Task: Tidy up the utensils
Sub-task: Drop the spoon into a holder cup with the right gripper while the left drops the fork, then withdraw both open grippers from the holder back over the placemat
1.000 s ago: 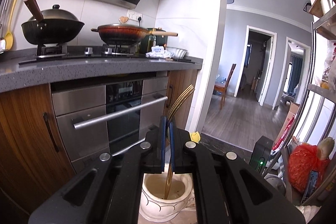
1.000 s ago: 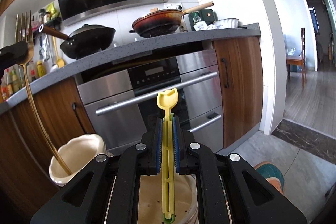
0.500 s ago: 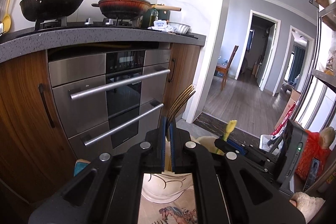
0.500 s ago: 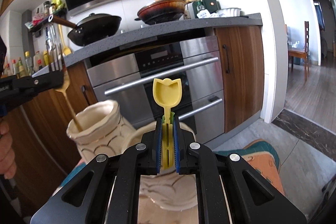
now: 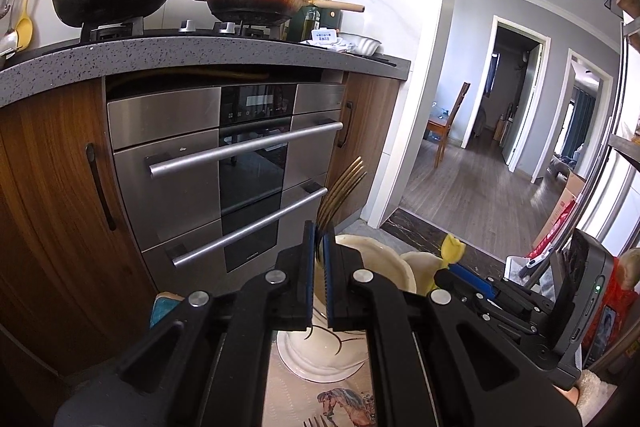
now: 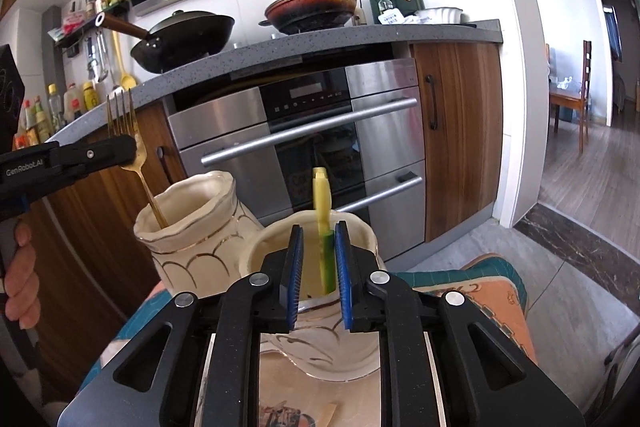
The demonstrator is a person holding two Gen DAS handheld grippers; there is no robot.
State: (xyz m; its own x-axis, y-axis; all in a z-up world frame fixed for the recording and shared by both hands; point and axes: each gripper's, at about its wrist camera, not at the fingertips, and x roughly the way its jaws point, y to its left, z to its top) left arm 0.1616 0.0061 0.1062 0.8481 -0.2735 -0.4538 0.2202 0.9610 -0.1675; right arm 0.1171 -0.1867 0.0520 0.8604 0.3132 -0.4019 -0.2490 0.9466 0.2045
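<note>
Fork [image 6: 132, 151]: thin stiff metal, light, slick; best pinched at the flat neck under the tines. It is clamped there by the left gripper [image 5: 317, 291], handle end inside the left vase [image 6: 192, 227]. Vases judged ceramic, so fragile and tippable. Yellow spoon [image 6: 323, 223]: light plastic, standing in the right vase [image 6: 360, 239]. Right gripper [image 6: 318, 275] is spread, pads either side of the spoon, apparently not touching.

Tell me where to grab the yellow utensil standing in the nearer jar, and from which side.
Grip the yellow utensil on the bare stem above the jar rim, coming from above. It stands nearly upright with its lower end inside the jar, so only the top part is free. The right gripper is open with one finger on either side of it.
</note>
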